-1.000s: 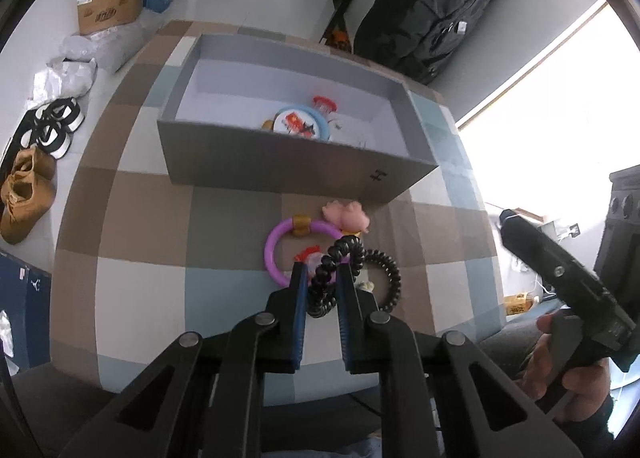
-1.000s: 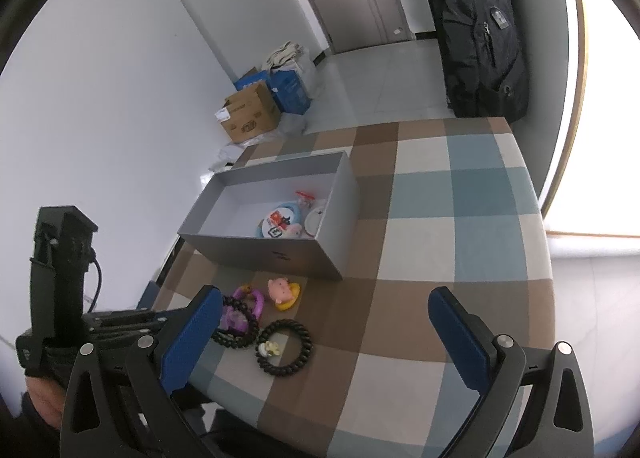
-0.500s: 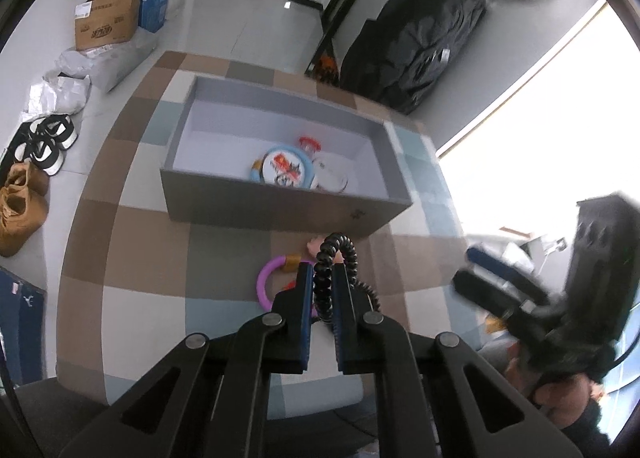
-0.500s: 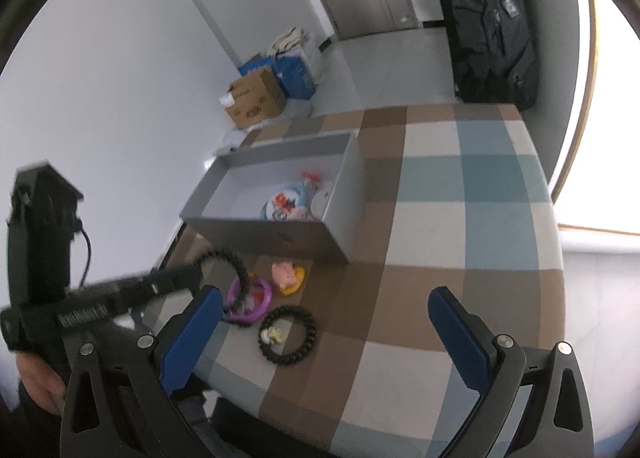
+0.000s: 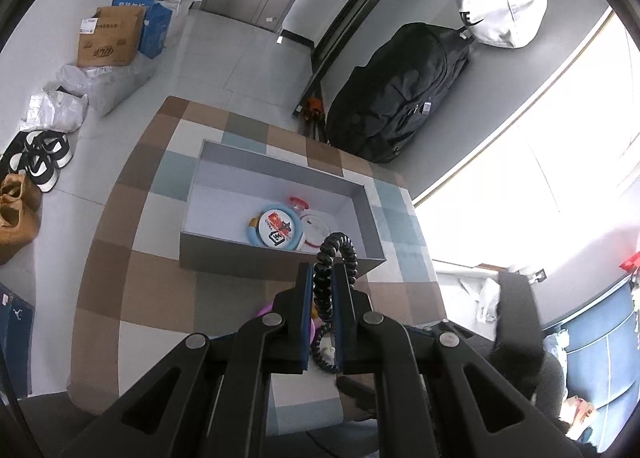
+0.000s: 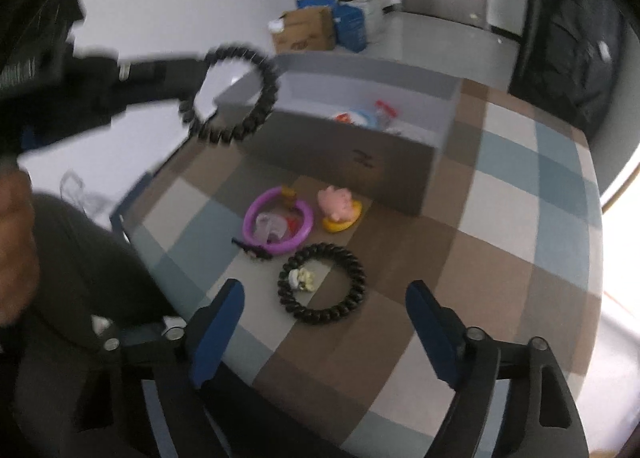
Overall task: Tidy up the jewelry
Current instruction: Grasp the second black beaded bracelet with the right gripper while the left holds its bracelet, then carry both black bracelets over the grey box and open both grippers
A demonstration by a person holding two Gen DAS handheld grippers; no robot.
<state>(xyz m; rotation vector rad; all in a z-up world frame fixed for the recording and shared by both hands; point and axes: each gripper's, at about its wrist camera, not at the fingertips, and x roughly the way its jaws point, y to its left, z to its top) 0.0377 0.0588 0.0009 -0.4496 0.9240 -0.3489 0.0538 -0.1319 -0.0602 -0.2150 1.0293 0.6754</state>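
My left gripper (image 5: 323,278) is shut on a black bead bracelet (image 5: 334,254) and holds it high above the table, in front of the grey box (image 5: 276,258). The right wrist view shows that bracelet (image 6: 236,98) in the air at upper left, blurred. My right gripper (image 6: 322,322) is open and empty, low over the table's near edge. Between its fingers lies a second black bead bracelet (image 6: 322,288) with a small white charm. A purple ring (image 6: 278,220) and a pink and yellow pig toy (image 6: 340,208) lie beyond it.
The grey box (image 6: 360,154) holds a blue-rimmed round item (image 5: 276,230), a white disc and a small red-topped piece. The checked tablecloth (image 6: 500,218) covers the table. A black backpack (image 5: 396,98), cardboard boxes (image 5: 108,38) and shoes stand on the floor.
My left gripper has lifted the black bracelet off the table and risen well above it. My right gripper has dropped and moved in over the second black bracelet.
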